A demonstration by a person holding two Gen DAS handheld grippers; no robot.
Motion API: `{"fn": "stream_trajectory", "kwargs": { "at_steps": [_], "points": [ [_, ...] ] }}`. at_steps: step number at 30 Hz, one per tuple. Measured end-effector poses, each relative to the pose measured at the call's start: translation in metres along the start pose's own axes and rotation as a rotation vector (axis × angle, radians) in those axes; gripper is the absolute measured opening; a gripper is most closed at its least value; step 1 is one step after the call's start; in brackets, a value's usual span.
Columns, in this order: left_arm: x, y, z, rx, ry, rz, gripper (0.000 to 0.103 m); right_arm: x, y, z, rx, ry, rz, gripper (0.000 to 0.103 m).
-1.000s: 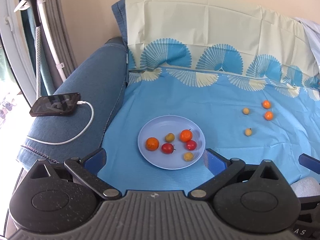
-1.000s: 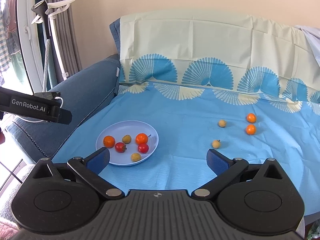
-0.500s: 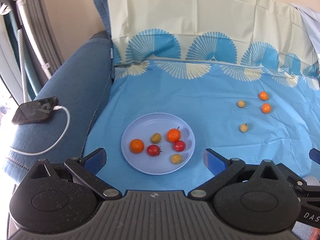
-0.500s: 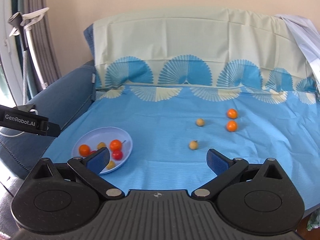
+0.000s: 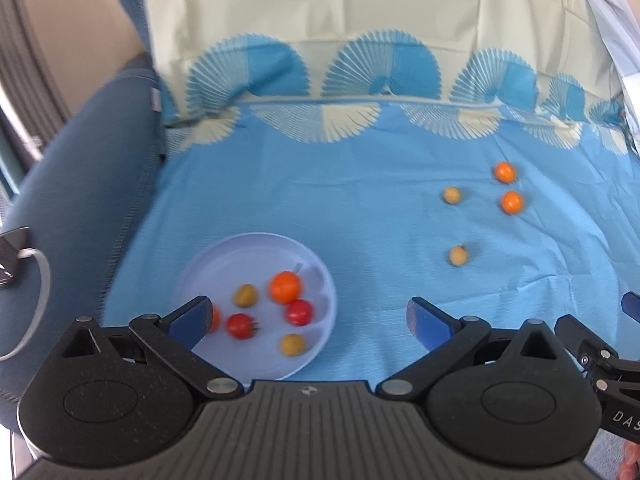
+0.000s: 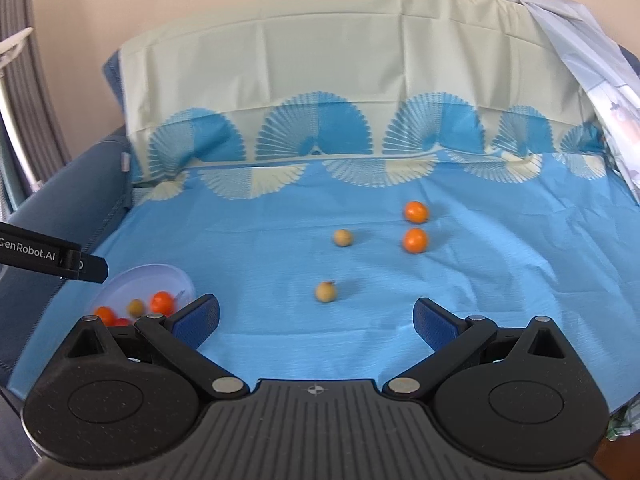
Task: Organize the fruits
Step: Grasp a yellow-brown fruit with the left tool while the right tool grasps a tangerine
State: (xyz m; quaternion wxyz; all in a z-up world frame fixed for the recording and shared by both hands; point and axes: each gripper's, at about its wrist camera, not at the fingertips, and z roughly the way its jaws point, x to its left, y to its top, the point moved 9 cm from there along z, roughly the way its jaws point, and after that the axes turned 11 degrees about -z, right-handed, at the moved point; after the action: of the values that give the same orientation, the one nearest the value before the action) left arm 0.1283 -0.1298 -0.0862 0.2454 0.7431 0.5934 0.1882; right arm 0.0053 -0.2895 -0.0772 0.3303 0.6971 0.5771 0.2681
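Partly behind the left gripper [image 5: 308, 316], an orange fruit [image 5: 215, 317]; both grippers' jaws wide, empty

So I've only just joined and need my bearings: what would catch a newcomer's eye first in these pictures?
Probably the pale blue plate at near left on the blue sheet, holding small orange, red and yellowish fruits. Next, four loose fruits off to the right: two orange ones close together and two yellowish ones nearer the middle. The left gripper and right gripper are both open and empty.
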Motion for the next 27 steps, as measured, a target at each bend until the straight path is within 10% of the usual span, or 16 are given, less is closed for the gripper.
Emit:
{"fn": "stream_trajectory", "kwargs": {
  "at_steps": [13, 27],
  "points": [
    [-0.119, 0.003, 0.134, 0.194, -0.117, 0.089, 0.103, -0.118, 0.001, 0.108, 0.054, -0.135, 0.007, 0.102],
    [-0.185, -0.012, 0.238, 0.273, -0.187, 0.253, 0.097, -0.156, -0.006, 0.286, 0.172, -0.033, -0.104, 0.102]
  ]
}}
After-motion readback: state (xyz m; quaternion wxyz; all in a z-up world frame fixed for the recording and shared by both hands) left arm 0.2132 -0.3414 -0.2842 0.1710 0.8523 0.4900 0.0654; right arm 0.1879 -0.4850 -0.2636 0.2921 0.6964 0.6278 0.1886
